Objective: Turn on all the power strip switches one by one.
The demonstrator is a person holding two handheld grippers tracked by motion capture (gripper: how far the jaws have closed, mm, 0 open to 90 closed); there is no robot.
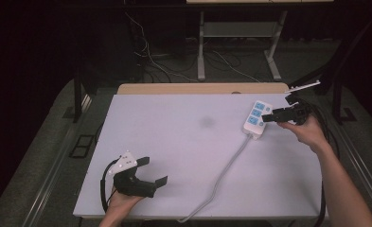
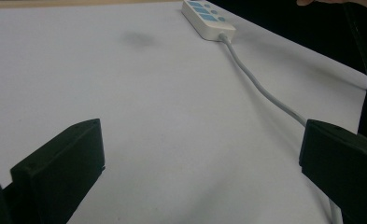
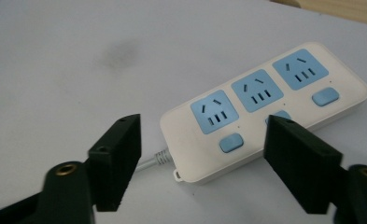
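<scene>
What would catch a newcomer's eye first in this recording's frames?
The white power strip with three blue sockets and blue switches lies near the far right edge of the white table, its grey cable curling off toward the near edge. The right gripper hovers right at the strip, its jaws apart around the cable end without pressing on it. The left gripper sits open at the near left corner, with nothing between its jaws.

The power strip lies at the table's far right, its cable trailing to the near edge.
</scene>
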